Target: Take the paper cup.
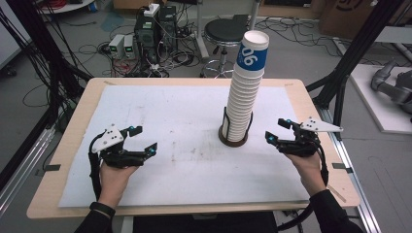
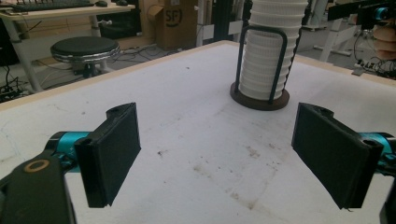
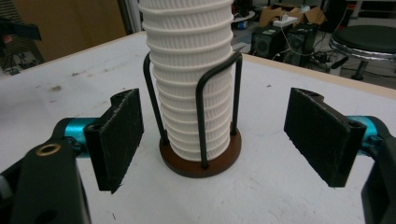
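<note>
The cup stack (image 1: 245,92) stands upright in its wire holder (image 1: 233,137) right of centre on the tabletop (image 1: 160,160), long axis vertical. It sits just left of my right gripper (image 1: 278,130), jaws spread and empty, facing it; my left gripper (image 1: 144,139), also spread, is well apart

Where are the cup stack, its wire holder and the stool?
cup stack (image 1: 244,97), high view, ribbed white middle.
wire holder (image 3: 201,126), right gripper view, front black wire.
stool (image 1: 224,31), high view, black seat.
</note>
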